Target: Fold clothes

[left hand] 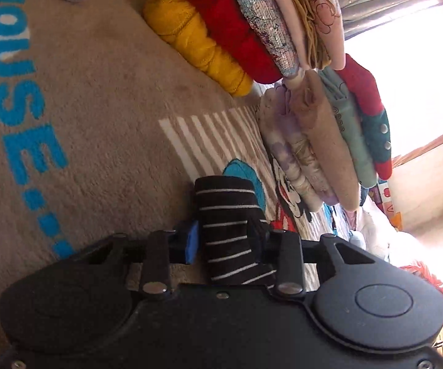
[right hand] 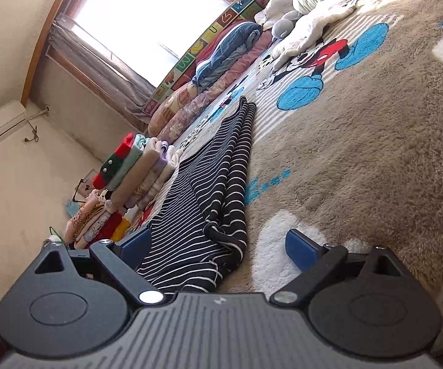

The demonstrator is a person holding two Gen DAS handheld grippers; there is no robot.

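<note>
- The black garment with thin white stripes [right hand: 209, 190] lay stretched out in a long, loosely gathered strip on the beige carpet [right hand: 359, 160], running away from the right wrist camera toward the far end of the room.
- A bunched fold of that striped fabric [left hand: 230, 230] stood between the blue pads of the left gripper [left hand: 225, 238]; its jaws were closed on the cloth, pinching it into a narrow roll.
- The right gripper [right hand: 218, 247] held its jaws wide apart; the near end of the garment lay against its left blue pad, while the other pad rested over a white patch of carpet, clear of the cloth.
- The carpet bore blue lettering [left hand: 21, 117] and a cartoon mouse figure [right hand: 310, 61] with blue and red patches.
- Just beside the garment's far side stood two stacks of folded clothes: one with yellow, red and sequined pieces [left hand: 221, 37], the other with beige, mint and a red-and-green piece [left hand: 329, 141].
- Beyond them lay rolled bedding with a blue bundle [right hand: 230, 52] along a letter-printed mat.
- A bright window [right hand: 147, 9] with a grey curtain filled the far wall.
</note>
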